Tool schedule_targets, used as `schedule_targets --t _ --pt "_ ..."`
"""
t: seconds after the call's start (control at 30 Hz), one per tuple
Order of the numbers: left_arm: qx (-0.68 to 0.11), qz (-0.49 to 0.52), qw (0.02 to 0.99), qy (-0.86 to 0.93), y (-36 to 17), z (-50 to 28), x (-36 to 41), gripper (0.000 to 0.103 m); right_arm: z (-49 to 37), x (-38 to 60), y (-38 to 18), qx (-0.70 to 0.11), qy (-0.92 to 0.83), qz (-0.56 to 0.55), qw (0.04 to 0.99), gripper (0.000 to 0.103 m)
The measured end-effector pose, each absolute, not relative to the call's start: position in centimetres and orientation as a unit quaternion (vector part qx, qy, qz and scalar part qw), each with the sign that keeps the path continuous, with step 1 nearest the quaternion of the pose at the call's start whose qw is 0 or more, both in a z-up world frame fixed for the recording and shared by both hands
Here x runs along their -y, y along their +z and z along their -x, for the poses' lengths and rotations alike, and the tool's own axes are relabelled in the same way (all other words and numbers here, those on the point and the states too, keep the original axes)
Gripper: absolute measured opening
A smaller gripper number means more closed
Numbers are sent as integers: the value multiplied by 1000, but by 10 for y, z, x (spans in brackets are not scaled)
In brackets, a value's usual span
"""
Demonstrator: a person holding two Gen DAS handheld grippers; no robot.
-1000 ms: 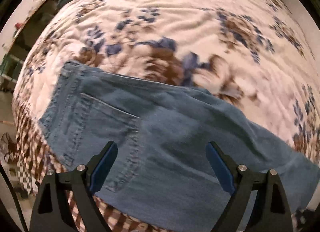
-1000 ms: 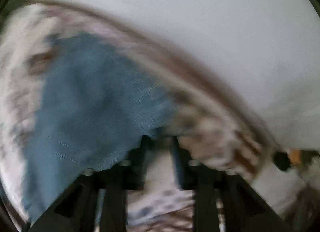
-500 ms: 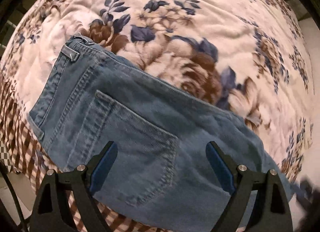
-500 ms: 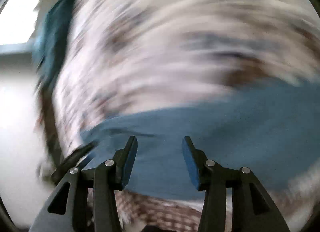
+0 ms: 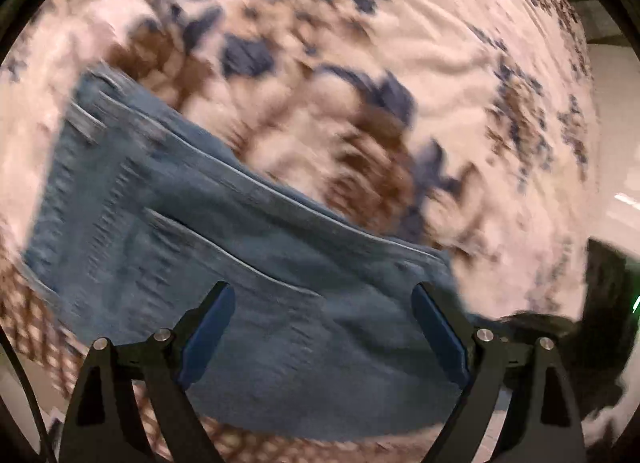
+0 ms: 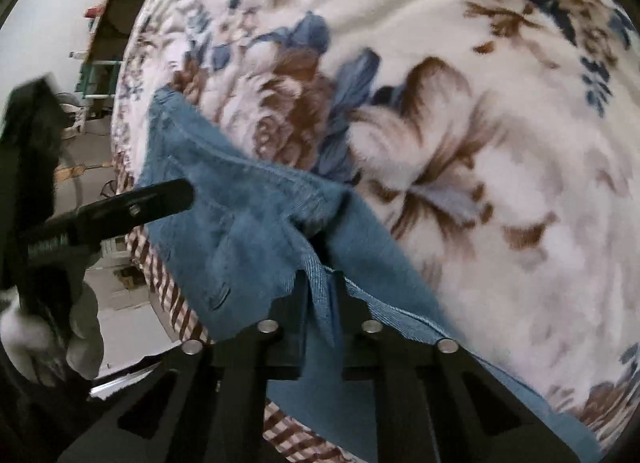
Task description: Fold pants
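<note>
My right fingers (image 6: 320,287) had just closed on a pinch of the jeans (image 6: 248,223). My left fingers (image 5: 324,327) hung wide above the pocket, holding nothing, so lifting for the fold looked next.

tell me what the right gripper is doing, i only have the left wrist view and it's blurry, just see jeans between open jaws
Observer: The right gripper is shut on a pinched fold of the jeans; its jaws have just been closing.
Operator: where on the jeans
Observer: At a bunched edge near the side of the bed, where the checked trim shows under the denim.
Operator: can you see my left gripper from there
Observer: Yes, one black finger pokes in from the left over the jeans, with nothing gripped.
</note>
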State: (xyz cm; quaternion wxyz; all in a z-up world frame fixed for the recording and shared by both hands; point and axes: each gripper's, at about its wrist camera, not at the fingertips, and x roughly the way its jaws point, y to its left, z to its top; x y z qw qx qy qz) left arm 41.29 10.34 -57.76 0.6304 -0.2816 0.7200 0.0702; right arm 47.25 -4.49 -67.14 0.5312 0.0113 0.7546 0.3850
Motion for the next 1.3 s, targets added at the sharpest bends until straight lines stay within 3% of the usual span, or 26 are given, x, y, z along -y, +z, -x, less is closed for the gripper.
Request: schedule_targets --t 0.17,0.33,0.37,0.4,0.47,0.57,0.67,0.73,0.77,0.8,1.13,1.23,1.3 --pt "-750 354 558 12 -591 -420 -74 90 -447 55 -644 -725 396 -28 563 5" --pt "-772 317 549 -29 -606 -430 -42 88 -414 53 -622 -688 435 -32 580 5" --pt "-778 290 557 -30 -607 -431 -36 76 -410 54 -620 -686 437 -32 581 5" --pt "-780 270 564 -31 -607 -429 -33 70 -407 54 -620 -682 439 -32 584 5" --pt "-781 226 581 -31 -610 -427 -25 45 -403 59 -619 -677 444 -31 586 5" --pt "-776 211 594 -31 -613 -420 -23 34 -400 68 -625 -684 447 -27 576 5" --pt "-773 218 595 -30 -612 -414 -25 32 -413 90 -633 -705 431 -80 557 6" --pt "-768 221 601 -31 -608 -412 -24 32 -432 117 -642 -720 395 -157 549 19" --pt "-766 224 602 -30 -606 -410 -26 31 -437 124 -649 -724 384 -192 539 37" --pt "-764 227 603 -30 -606 -410 -27 31 -446 132 -659 -729 364 -239 528 49" --pt "-754 259 602 -42 -580 -395 -50 32 -458 72 -759 -769 361 -418 320 54" --pt "-737 259 623 -40 -562 -383 -70 43 -465 55 -768 -773 355 -407 334 74" --pt "-723 233 650 -19 -558 -379 -88 43 -471 45 -769 -776 350 -400 340 78"
